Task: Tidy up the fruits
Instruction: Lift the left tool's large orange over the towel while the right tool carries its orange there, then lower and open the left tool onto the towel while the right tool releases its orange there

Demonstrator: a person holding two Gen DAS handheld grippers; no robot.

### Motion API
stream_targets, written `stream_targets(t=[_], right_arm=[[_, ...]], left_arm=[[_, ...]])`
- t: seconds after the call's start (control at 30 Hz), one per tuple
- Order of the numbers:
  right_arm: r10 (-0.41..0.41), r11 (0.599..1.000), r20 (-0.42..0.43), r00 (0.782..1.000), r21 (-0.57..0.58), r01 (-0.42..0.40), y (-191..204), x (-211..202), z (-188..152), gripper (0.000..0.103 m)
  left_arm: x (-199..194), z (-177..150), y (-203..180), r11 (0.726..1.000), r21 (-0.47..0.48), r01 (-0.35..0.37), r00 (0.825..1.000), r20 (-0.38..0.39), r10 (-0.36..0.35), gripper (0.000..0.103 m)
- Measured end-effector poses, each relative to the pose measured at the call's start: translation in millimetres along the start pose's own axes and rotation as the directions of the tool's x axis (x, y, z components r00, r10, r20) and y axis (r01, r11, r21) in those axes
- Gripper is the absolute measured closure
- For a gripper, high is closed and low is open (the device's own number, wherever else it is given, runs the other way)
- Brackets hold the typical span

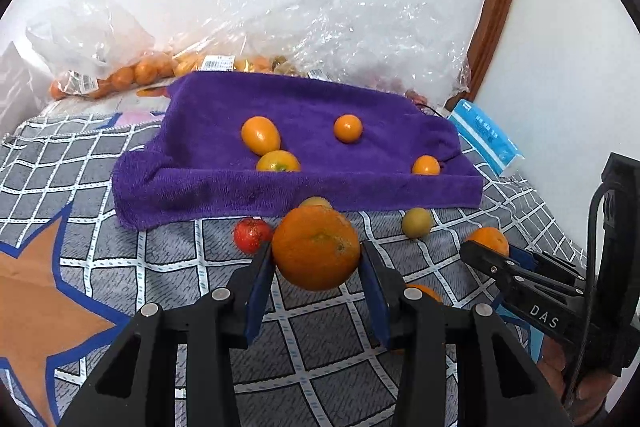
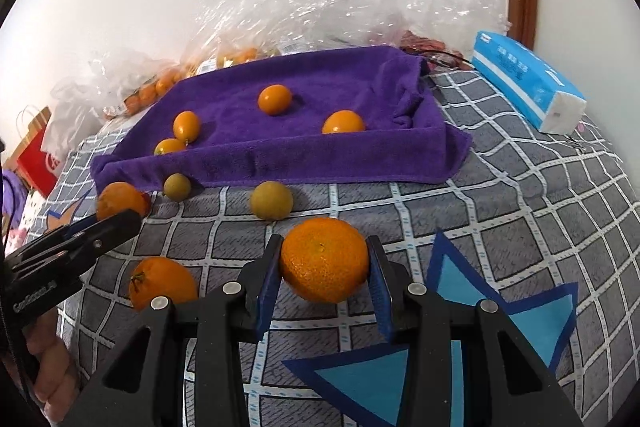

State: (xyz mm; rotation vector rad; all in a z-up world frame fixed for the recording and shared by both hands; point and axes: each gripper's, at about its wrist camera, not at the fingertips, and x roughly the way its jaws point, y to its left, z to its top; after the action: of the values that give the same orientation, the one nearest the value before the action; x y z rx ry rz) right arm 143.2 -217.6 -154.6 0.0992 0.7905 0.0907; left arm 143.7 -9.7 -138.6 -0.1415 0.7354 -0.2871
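While four small orange fruits [image 1: 261, 135] already lie on the purple towel [image 1: 280, 195], both grippers are busy in front of it on the checked cloth [image 1: 160, 267]. The left gripper [image 1: 316, 267] has its blue pads pressed to either side of a large orange [image 1: 316, 247], and the right gripper [image 2: 324, 267] grips a second orange [image 2: 324, 259] the same way; whether either fruit is lifted clear of the cloth cannot be told. By the look of it the job is under halfway: besides the two oranges in hand, another orange [image 2: 162, 281], a red fruit [image 1: 252, 235] and two yellow-green fruits [image 2: 271, 199] sit loose on the cloth near the towel's front edge. In the right wrist view the orange held by the left gripper shows only partly behind its black finger. The towel appears to be draped over a shallow tray, though nothing of the tray itself shows. Clear plastic bags [image 1: 120, 75] holding more orange fruit lie against the wall behind, their contents blurred by glare, and a blue tissue pack [image 2: 528, 83] rests to the right. One yellowish fruit is almost hidden behind the left gripper's orange.
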Motion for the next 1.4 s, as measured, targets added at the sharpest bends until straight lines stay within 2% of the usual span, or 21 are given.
stream_targets(t=[0.13,0.23,0.53,0.77,0.87,1.1,1.4], right_arm=[[-0.040,0.999,0.006,0.999,0.011,0.040,-1,-2,1,0.063],[-0.064,0.998,0.007,0.998,0.014,0.064,0,-2,1,0.063],[-0.047,0.998,0.016,0.999,0.049,0.046,-1,-15,1,0.063],[-0.051,0.998,0.048,0.998,0.031,0.049,5,-34,14,0.063],[-0.048,0.999,0.057,0.997,0.028,0.047,6,-40,22,0.063],[-0.012,0.999,0.089,0.996,0.052,0.008,6,-42,44,0.063],[0.016,1.000,0.123,0.992,0.006,-0.016,20,-33,70,0.063]], left_arm=[[1,1,3,1.000,-0.020,-0.017,1.000,-0.004,0.016,0.062],[-3,1,7,0.998,-0.047,-0.034,0.999,0.020,0.035,0.062],[-13,1,6,0.998,-0.046,-0.045,0.997,0.059,0.048,0.062],[-31,7,7,0.998,-0.067,-0.022,0.995,0.097,0.029,0.062],[-39,12,9,0.996,-0.089,-0.016,0.996,0.090,0.024,0.062],[-54,35,14,0.993,-0.119,-0.026,0.991,0.127,0.041,0.062],[-45,72,29,0.985,-0.160,-0.068,0.981,0.168,0.095,0.062]])
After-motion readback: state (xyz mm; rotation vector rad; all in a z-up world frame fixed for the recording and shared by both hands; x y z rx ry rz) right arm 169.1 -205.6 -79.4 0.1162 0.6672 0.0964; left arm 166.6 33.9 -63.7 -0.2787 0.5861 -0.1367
